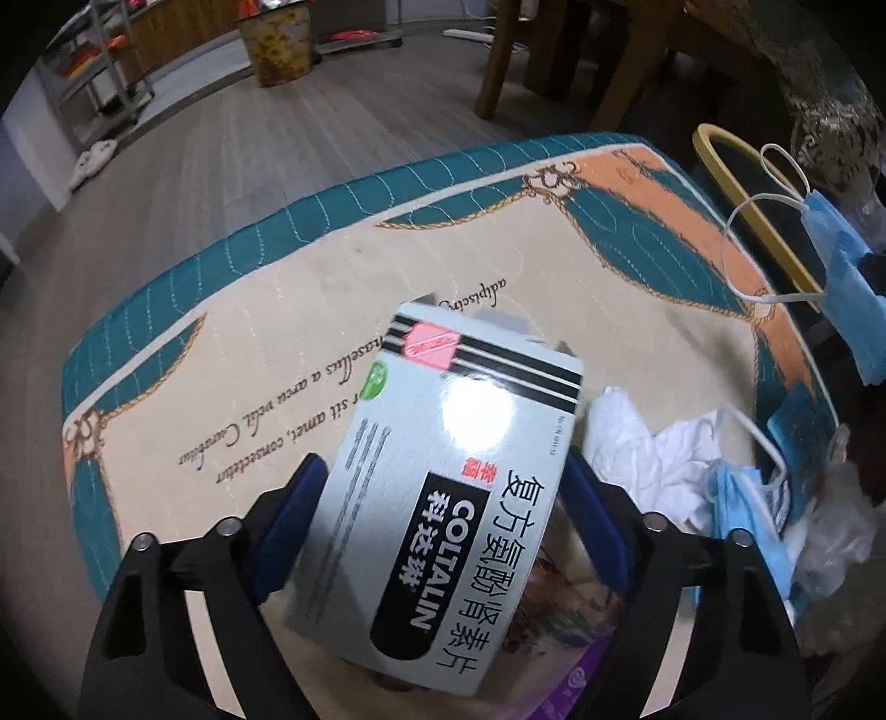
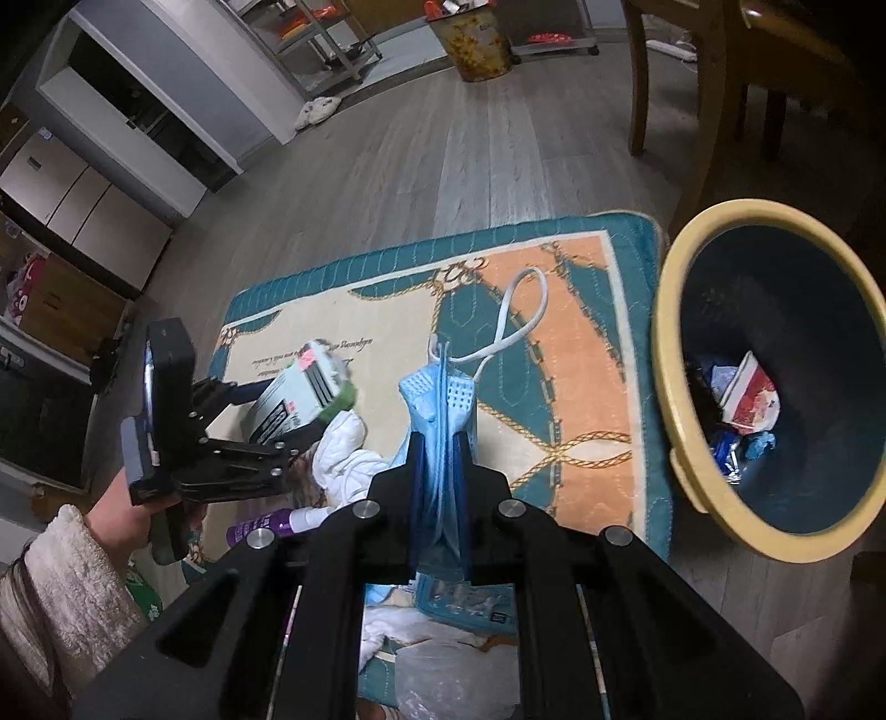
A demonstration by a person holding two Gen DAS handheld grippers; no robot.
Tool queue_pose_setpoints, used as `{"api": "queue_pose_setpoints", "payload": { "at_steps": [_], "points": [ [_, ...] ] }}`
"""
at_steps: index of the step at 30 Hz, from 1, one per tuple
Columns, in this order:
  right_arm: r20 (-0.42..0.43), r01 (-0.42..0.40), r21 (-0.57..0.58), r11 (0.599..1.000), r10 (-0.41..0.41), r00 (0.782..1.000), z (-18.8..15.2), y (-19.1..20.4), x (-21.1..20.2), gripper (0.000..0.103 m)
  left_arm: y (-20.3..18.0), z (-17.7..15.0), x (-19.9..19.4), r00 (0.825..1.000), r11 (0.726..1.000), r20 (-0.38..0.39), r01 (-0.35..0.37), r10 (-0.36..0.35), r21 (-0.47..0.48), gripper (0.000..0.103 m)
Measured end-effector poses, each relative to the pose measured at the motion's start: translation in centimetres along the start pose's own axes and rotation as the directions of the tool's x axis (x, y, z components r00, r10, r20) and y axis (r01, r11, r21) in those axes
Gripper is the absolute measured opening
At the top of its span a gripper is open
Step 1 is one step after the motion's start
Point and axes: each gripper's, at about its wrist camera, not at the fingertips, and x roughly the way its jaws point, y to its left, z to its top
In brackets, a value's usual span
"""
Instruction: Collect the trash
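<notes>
My left gripper is shut on a grey medicine box marked COLTALIN and holds it above the rug. It also shows in the right wrist view, with the box between its fingers. My right gripper is shut on a blue face mask, its white ear loop sticking up. The held mask also hangs at the right edge of the left wrist view. A bin with a yellow rim stands right of the rug, with several wrappers inside.
On the rug lie crumpled white tissue, another blue mask, a clear plastic bag and a purple bottle. Wooden chair legs stand behind the bin. A patterned bucket and metal shelves are far off.
</notes>
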Motion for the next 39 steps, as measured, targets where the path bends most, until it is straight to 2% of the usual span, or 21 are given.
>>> {"api": "queue_pose_setpoints", "payload": {
  "at_steps": [6,12,19,23,27,34,39],
  "points": [
    [0.037,0.029,0.011,1.000,-0.029,0.999,0.3,-0.4,-1.3,0.010,0.2,0.3,-3.3,0.995,0.997,0.066,-0.066,0.069,-0.043,0.078],
    [0.073,0.058,0.041,0.997,-0.061,0.995,0.4,-1.7,-2.7,0.010,-0.9,0.8,-6.7,0.988,0.993,0.139,-0.044,0.059,-0.107,0.077],
    [0.141,0.073,0.059,0.996,-0.081,0.987,0.5,-3.4,-5.5,0.009,-4.5,3.4,-9.2,0.973,0.996,0.226,-0.030,0.048,-0.083,0.077],
    [0.212,0.076,0.110,0.991,-0.098,0.972,0.9,-6.2,-8.3,0.010,-7.0,5.0,-10.5,0.961,0.997,0.276,0.006,0.014,-0.074,0.077],
    [0.256,0.091,0.173,0.981,-0.134,0.957,0.7,-10.0,-10.3,0.010,-10.9,6.7,-11.8,0.944,0.999,0.329,0.029,-0.019,-0.023,0.078],
    [0.289,0.117,0.282,0.952,-0.201,0.936,-0.2,-16.6,-12.2,0.010,-17.4,9.1,-11.5,0.924,0.993,0.363,0.107,-0.119,0.052,0.078],
    [0.247,0.130,0.337,0.933,-0.221,0.944,-1.2,-20.0,-11.2,0.010,-20.9,10.3,-9.8,0.921,0.981,0.341,0.167,-0.191,0.097,0.078]
  ]
}}
